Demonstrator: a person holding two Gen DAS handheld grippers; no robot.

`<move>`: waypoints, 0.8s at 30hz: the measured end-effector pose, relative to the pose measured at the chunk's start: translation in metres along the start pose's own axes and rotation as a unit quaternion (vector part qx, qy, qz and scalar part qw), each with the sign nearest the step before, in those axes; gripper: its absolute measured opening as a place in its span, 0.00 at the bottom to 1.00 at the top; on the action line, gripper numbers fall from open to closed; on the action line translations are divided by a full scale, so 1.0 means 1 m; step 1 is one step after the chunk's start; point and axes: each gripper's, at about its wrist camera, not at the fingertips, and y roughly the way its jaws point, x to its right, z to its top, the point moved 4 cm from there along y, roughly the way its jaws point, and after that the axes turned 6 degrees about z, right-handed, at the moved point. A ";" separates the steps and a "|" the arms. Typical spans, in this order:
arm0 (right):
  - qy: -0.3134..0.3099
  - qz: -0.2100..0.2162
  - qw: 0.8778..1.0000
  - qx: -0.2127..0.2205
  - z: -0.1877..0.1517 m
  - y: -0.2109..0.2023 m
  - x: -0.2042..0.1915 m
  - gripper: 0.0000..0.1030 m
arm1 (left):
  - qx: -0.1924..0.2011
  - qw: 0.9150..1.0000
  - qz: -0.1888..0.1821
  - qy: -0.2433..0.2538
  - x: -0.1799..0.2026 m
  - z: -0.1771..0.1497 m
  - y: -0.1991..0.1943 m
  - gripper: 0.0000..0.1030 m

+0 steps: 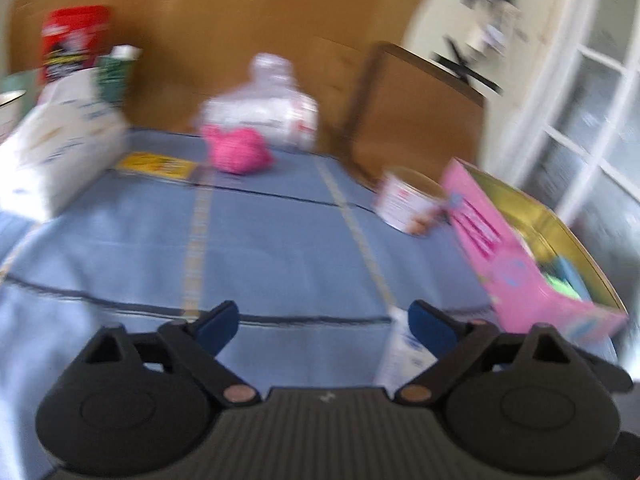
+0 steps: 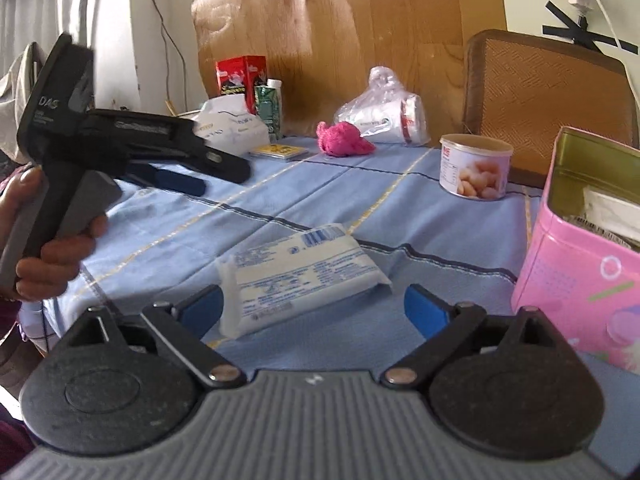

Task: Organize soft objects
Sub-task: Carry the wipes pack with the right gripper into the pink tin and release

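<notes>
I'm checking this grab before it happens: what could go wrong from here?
The right gripper stands open around the flat white pack, which may slip or buckle when squeezed. The pink tin stands close on the right, so a swing could knock it. The left gripper hangs nearby and could collide.

A tissue pack [image 2: 300,276] is lying near on the tablecloth [image 2: 304,196], a tin box [image 2: 580,264] standing right, a can [image 2: 475,166] and plush toy [image 2: 344,139] sitting farther back.
</notes>
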 end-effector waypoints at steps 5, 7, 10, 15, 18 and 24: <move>-0.024 -0.001 1.000 -0.011 -0.002 0.006 -0.011 0.83 | -0.038 0.998 -0.018 0.039 0.030 -0.014 0.013 0.78; -0.015 0.005 1.000 -0.017 -0.005 0.011 -0.012 0.79 | -0.059 0.997 -0.015 0.043 0.034 -0.022 0.021 0.75; -0.022 -0.002 1.000 -0.015 -0.007 0.019 -0.017 0.66 | -0.060 0.996 -0.037 0.058 0.048 -0.027 0.021 0.71; -0.028 -0.040 0.999 0.013 0.001 0.016 -0.015 0.52 | -0.047 0.994 -0.047 0.085 0.073 -0.016 0.018 0.71; -0.025 -0.064 0.996 0.048 0.008 -0.003 -0.007 0.52 | -0.028 0.992 -0.078 0.091 0.090 0.004 0.015 0.71; -0.033 -0.139 0.983 0.119 0.027 -0.050 0.014 0.52 | 0.017 0.982 -0.113 0.151 0.156 0.035 0.010 0.71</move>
